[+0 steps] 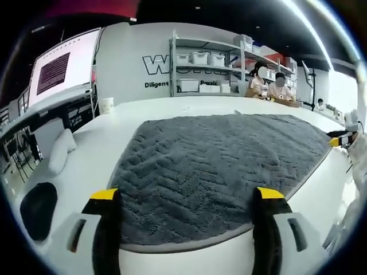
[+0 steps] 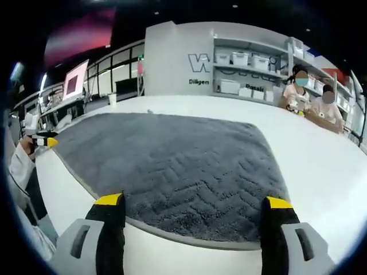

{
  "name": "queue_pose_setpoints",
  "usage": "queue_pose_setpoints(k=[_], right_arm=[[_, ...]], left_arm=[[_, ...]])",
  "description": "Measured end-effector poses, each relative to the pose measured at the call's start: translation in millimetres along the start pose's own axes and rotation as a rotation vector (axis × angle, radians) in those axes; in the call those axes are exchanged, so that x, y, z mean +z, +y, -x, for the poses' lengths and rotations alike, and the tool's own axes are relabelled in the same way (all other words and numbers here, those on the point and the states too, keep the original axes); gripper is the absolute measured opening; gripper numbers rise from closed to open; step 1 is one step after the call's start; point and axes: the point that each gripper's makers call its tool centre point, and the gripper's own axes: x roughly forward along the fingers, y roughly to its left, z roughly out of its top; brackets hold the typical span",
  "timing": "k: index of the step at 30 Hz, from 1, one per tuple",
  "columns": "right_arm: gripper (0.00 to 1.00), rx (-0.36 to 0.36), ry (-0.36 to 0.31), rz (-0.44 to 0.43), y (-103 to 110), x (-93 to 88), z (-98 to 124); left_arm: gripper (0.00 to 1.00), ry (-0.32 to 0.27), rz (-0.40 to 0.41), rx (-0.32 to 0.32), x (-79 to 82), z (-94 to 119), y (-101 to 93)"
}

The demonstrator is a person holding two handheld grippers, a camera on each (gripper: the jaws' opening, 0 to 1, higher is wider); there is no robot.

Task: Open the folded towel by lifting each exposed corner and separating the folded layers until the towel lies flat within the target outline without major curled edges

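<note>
Our left gripper's fingers [image 1: 106, 212] stand wide apart, the right gripper [image 2: 195, 209] just as open, both holding nothing. The grey towel [image 1: 223, 166] lies spread on the white table [image 1: 103, 143] straight ahead of each, near edge just at the fingertips (long axis running between our hands). Neither looks nearer; we judge it nearly flat already.

A large open lab or workshop-style workspace. A wide white table [image 1: 189, 106] runs toward a white back wall with big lettering [image 2: 198, 60]. Metal shelving [image 1: 206, 71] against that wall holds rows of white storage bins [image 2: 232, 58]. Two people [image 2: 312, 94] sit working at the far end of the table. A big display screen [image 1: 60, 69] stands to one side, above desks. The ceiling is dark with small spotlights.
</note>
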Motion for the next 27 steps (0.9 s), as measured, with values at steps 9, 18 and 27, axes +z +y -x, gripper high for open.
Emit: queue_pose_setpoints(k=[9, 18, 27], right_arm=[[0.99, -0.001, -0.001, -0.001, 1, 0.1, 0], [0.98, 0.032, 0.046, 0.008, 2, -1.0, 1], [0.96, 0.045, 0.074, 0.017, 2, -2.1, 5]], left_arm=[[0.94, 0.003, -0.002, -0.004, -0.7, 2, -0.1], [0.94, 0.042, -0.012, -0.016, 0.6, 3, 1.1], [0.86, -0.026, 0.006, 0.032, 30.3, 7, 23.2]])
